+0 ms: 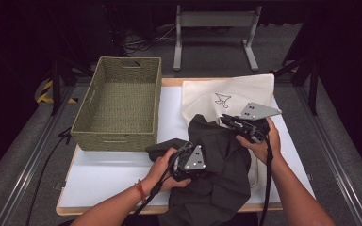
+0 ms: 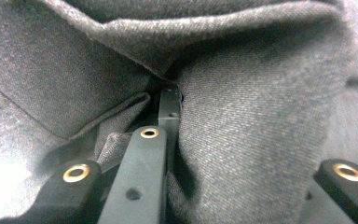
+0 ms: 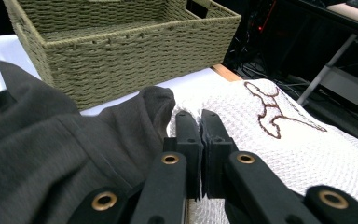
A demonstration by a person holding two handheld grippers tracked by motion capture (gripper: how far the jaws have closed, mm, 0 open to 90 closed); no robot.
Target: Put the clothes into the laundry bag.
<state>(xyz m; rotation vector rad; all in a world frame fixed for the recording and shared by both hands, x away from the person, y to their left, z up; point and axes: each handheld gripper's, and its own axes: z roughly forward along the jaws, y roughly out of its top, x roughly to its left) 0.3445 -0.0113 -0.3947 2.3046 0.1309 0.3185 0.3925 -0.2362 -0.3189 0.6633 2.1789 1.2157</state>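
Dark grey garment (image 1: pixel 219 160) bunched at the near table (image 1: pixel 122 165) edge, partly over a cream cloth (image 1: pixel 235 94). Left gripper (image 1: pixel 181 160): jaws closed on a fold of the garment, fabric (image 2: pixel 242 140) pressed against the fingers (image 2: pixel 169 109). Right gripper (image 1: pixel 228 121): jaws together, fingers (image 3: pixel 189 135) pinching the cream cloth's edge, garment just left of them; woven basket (image 3: pixel 121 51) beyond the fingertips
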